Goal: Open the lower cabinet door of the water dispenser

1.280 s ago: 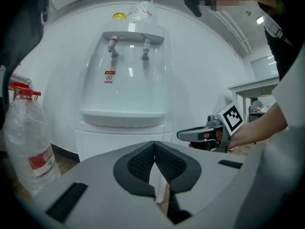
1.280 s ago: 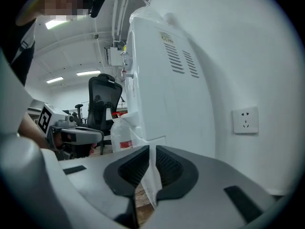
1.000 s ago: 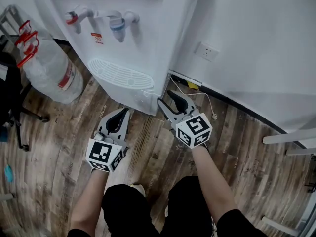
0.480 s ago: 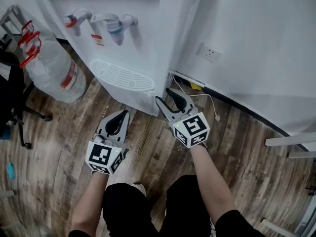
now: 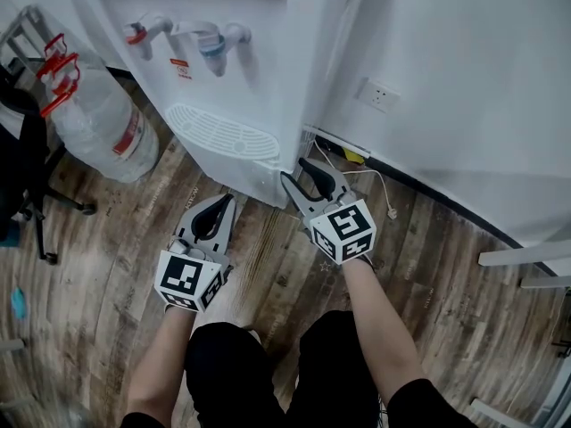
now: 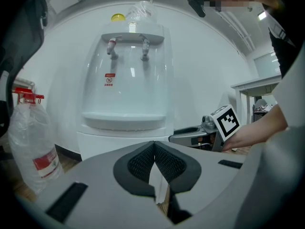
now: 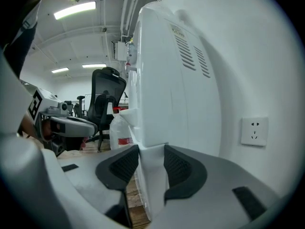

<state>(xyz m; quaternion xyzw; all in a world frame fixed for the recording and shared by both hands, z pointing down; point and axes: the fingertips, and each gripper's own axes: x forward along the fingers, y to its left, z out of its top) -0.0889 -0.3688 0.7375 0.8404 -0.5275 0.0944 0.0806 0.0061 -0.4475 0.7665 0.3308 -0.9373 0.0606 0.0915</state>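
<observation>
While my left gripper (image 5: 223, 205) hangs closed, the wide, just-opened jaws of my right gripper (image 5: 297, 174) straddle the probably stiff, light white plastic cabinet door (image 7: 152, 168) at its right edge, where I'd grip.

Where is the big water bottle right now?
In the head view, the water bottle stands on the wood floor at upper left, just left of the water dispenser.
</observation>
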